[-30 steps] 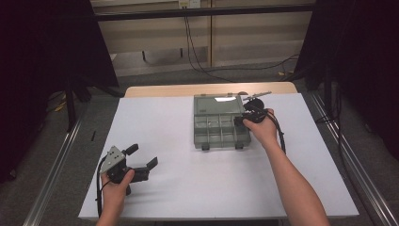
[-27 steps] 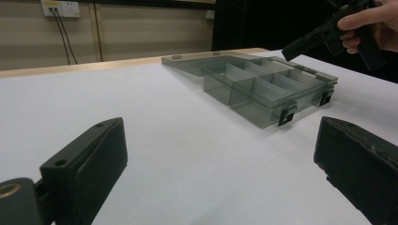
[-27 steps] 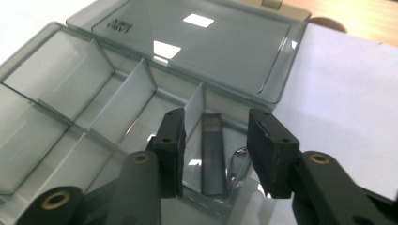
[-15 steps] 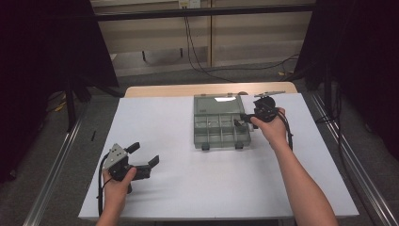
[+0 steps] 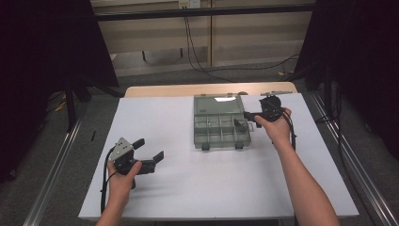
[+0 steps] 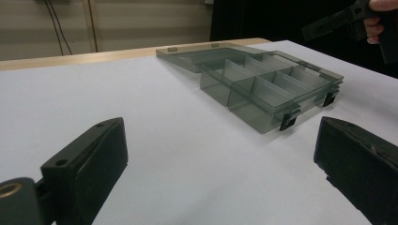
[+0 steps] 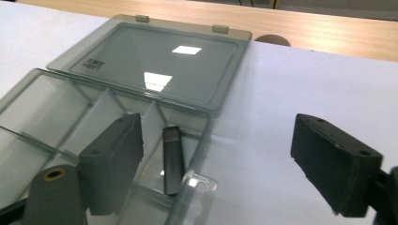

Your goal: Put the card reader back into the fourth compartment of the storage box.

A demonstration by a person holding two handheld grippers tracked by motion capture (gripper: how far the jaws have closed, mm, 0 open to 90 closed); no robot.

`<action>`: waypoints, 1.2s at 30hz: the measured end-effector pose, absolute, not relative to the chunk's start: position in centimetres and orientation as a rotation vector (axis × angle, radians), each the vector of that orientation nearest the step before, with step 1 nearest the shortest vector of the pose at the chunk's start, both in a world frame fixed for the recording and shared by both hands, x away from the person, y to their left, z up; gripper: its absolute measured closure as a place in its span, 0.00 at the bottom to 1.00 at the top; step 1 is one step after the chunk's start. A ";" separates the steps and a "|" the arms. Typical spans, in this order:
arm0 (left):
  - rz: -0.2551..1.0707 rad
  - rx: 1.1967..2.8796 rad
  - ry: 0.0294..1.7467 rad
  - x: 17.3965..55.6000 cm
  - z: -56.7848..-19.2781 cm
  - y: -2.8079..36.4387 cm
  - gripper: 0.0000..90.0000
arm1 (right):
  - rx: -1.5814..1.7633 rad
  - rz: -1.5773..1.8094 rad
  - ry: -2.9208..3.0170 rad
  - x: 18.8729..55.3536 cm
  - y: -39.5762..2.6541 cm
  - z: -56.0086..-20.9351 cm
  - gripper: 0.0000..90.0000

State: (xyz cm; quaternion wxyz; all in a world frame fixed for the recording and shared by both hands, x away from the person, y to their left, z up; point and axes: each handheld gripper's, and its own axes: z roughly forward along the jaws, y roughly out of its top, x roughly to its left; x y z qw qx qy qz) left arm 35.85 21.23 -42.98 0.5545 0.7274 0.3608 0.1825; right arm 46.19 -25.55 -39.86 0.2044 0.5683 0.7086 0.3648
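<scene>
Black stick (image 7: 172,159) lies in the open organiser box (image 5: 221,123); right gripper (image 5: 251,114) empty, jaws apart. Left gripper (image 5: 149,151) likewise spread, idle on the worktop (image 5: 197,183). Next move probably closing the lid.

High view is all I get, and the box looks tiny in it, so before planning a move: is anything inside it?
Observer: Yes. The right gripper view shows one small black stick lying flat in a compartment at the end of the box nearest the right gripper.
Operator: Is that gripper holding it?
Observer: No. Its jaws stand wide open with nothing clamped; one is in front of the box, the other in front of the bare table.
Operator: And the other compartments?
Observer: In the left gripper view, the compartments that can be seen look empty.
</scene>
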 end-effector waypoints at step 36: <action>0.373 1.778 0.840 39.0 -42.6 17.0 0.04 | 1.619 1.047 1.944 46.1 -26.3 -40.6 0.08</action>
